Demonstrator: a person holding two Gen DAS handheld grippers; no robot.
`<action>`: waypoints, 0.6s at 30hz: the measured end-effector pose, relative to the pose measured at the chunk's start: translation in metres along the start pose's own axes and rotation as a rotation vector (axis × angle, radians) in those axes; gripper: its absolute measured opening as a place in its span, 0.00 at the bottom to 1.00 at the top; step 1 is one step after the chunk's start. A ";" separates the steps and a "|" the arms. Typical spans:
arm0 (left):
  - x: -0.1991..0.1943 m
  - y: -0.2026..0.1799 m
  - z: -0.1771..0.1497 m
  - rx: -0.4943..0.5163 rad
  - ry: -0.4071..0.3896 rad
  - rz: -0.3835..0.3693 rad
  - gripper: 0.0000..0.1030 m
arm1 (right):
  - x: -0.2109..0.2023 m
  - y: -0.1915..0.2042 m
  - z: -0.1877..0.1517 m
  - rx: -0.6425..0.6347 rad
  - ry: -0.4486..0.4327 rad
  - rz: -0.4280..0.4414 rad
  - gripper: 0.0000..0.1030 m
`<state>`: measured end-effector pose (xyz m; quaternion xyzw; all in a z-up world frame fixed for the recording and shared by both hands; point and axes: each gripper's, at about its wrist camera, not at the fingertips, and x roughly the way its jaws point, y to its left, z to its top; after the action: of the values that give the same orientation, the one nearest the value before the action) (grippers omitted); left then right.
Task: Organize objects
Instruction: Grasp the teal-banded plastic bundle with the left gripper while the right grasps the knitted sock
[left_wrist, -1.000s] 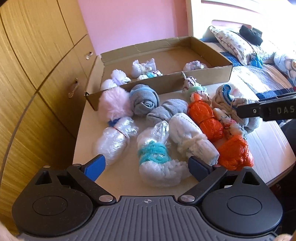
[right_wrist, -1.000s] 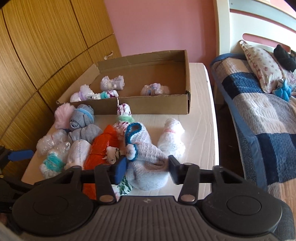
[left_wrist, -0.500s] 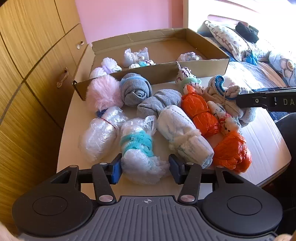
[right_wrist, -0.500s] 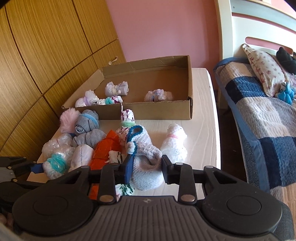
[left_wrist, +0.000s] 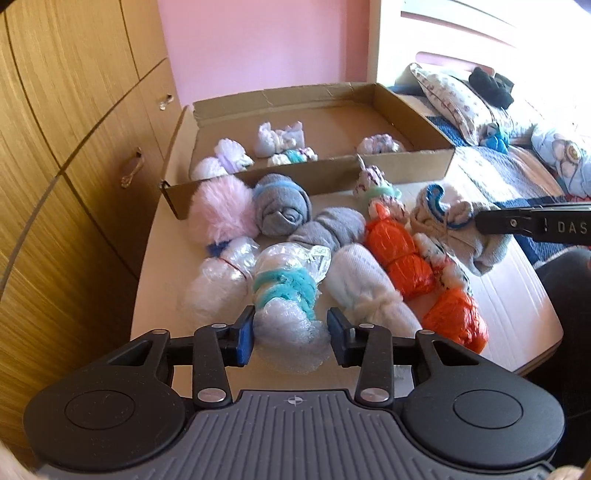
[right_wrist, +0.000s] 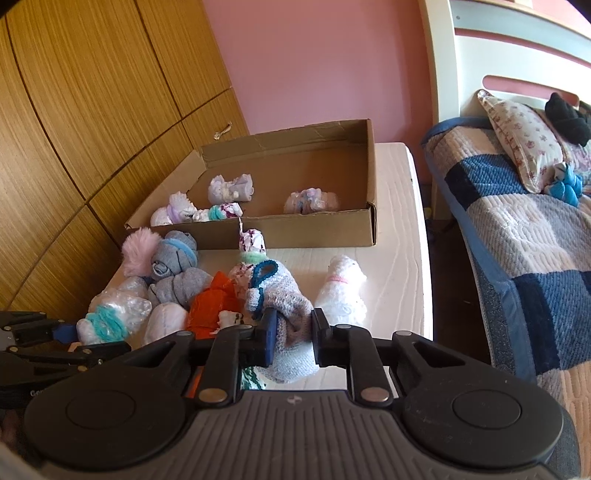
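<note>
My left gripper (left_wrist: 291, 338) is shut on a plastic-wrapped bundle with a teal band (left_wrist: 286, 295), at the table's near edge; it also shows in the right wrist view (right_wrist: 107, 323). My right gripper (right_wrist: 293, 339) is shut on a grey knitted sock roll with blue trim (right_wrist: 284, 302) and holds it slightly off the table; it also shows in the left wrist view (left_wrist: 454, 229). Several other rolled bundles lie between them: orange ones (left_wrist: 399, 251), a white one (left_wrist: 365, 288), grey ones (left_wrist: 282, 208) and a pink fluffy one (left_wrist: 221, 210). A cardboard box (left_wrist: 332, 173) behind holds several small bundles.
A white fluffy roll (right_wrist: 343, 284) lies alone to the right of the pile. Wooden cupboard doors (left_wrist: 74, 147) stand at the left. A bed with a quilt (right_wrist: 517, 236) and pillow lies to the right of the table. The table's right strip (right_wrist: 399, 229) beside the box is bare.
Both grippers have closed on their bundles. The left jaws narrowed around the teal-banded bundle; the right jaws squeezed the grey knitted roll and raised it a little.
</note>
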<state>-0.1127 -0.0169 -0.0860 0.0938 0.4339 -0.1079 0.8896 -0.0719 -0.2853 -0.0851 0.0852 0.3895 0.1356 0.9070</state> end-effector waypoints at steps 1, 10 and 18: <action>-0.001 0.001 0.002 -0.003 -0.003 0.000 0.46 | -0.002 0.000 0.001 0.001 -0.010 0.003 0.15; -0.010 0.016 0.018 -0.059 -0.022 -0.014 0.46 | -0.010 -0.001 0.009 -0.018 -0.031 0.012 0.13; -0.005 0.011 0.014 -0.036 -0.009 -0.017 0.46 | 0.008 -0.001 -0.006 -0.061 0.073 -0.005 0.28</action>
<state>-0.1021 -0.0094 -0.0725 0.0734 0.4327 -0.1081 0.8920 -0.0704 -0.2837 -0.0951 0.0514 0.4184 0.1484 0.8946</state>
